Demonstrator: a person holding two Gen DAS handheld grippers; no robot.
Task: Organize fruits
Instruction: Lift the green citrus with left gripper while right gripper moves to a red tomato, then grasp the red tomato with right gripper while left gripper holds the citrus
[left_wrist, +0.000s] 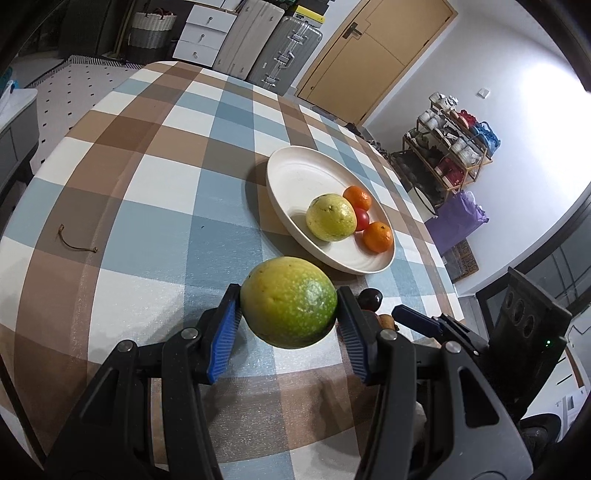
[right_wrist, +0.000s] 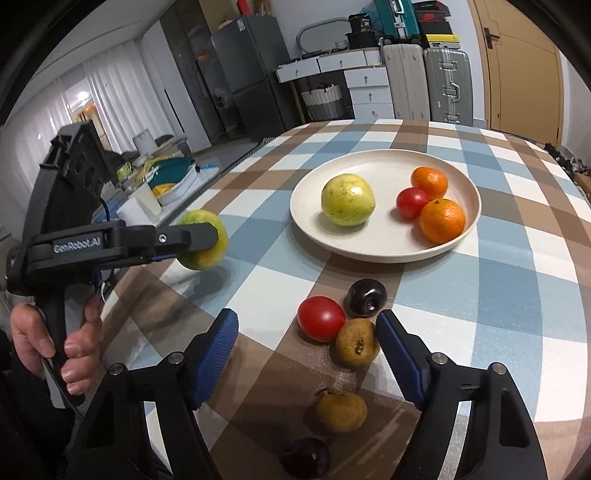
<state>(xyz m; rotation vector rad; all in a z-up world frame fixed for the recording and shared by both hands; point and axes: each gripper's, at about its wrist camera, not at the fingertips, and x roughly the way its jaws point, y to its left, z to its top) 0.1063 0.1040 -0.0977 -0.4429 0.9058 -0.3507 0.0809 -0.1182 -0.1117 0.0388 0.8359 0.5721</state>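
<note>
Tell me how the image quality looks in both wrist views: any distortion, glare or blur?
Left wrist view: strong fisheye bending of the checked tablecloth, blown-out glare on the white wall, held green fruit slightly soft. Right wrist view: same curvature, bright curtains, plate sharp, dark fruit near the lens blurred.

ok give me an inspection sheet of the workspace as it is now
surface: table under a blue, brown and white check cloth
job's things: plate holds a guava, two oranges and a tomato; loose on the cloth near the right gripper are a second tomato, dark plums and two brown fruits
clutter: a dry stem on the cloth
grippers: left gripper shut on a green guava, held above the cloth; right gripper open, nothing gripped
cables: nothing seen on the table
surroundings: suitcases, drawers, fridge, door, shoe rack
</note>
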